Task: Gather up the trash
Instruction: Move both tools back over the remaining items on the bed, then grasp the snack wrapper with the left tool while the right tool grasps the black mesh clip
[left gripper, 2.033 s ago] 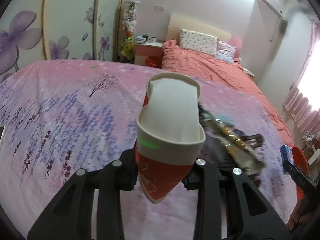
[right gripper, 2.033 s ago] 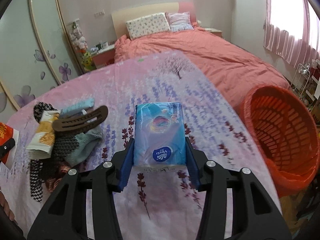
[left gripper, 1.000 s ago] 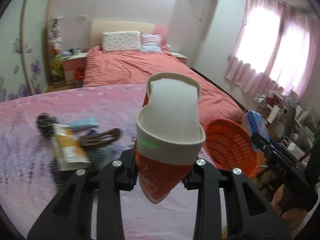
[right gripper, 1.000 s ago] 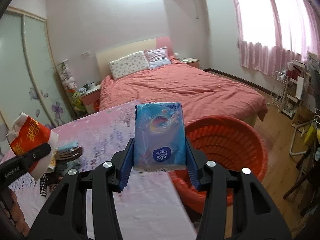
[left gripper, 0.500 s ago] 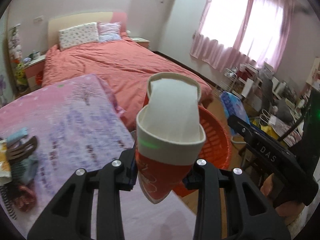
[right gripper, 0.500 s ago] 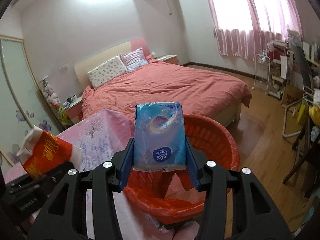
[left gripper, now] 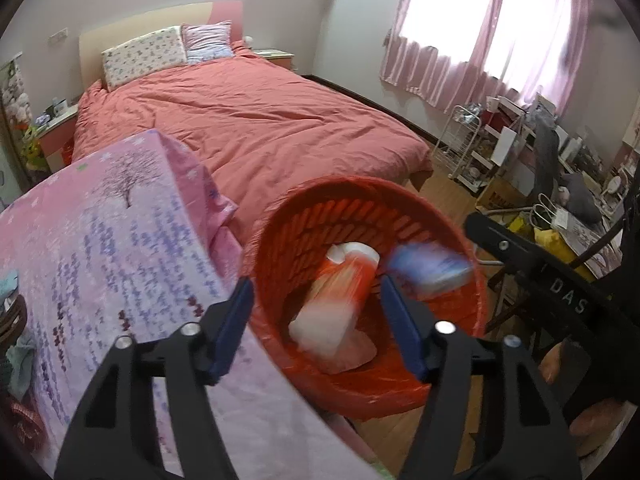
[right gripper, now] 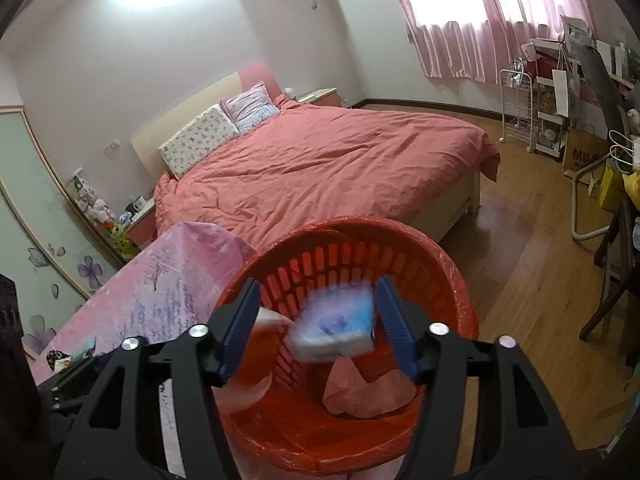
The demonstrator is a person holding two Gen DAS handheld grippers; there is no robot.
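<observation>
Both grippers, left gripper (left gripper: pixel 316 320) and right gripper (right gripper: pixel 316 318), are opening over the red basket (right gripper: pixel 460 292), so keep them wide until the cup (left gripper: pixel 336 300) and blue pack (right gripper: pixel 336 328) fall in.

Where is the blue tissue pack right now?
In the right wrist view, the blurred tissue pack is inside the red basket, right of the paper cup.

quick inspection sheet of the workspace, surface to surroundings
surface: pink floral tablecloth, mostly bare
job's things: red and white cup and blue tissue pack blurred, dropping into the orange basket
clutter: small items at the cloth's left edge
grippers: left tool and right tool over the basket, jaws opening, pads off the items
cables: nothing seen
surroundings: bed, pink curtains, wire rack
</observation>
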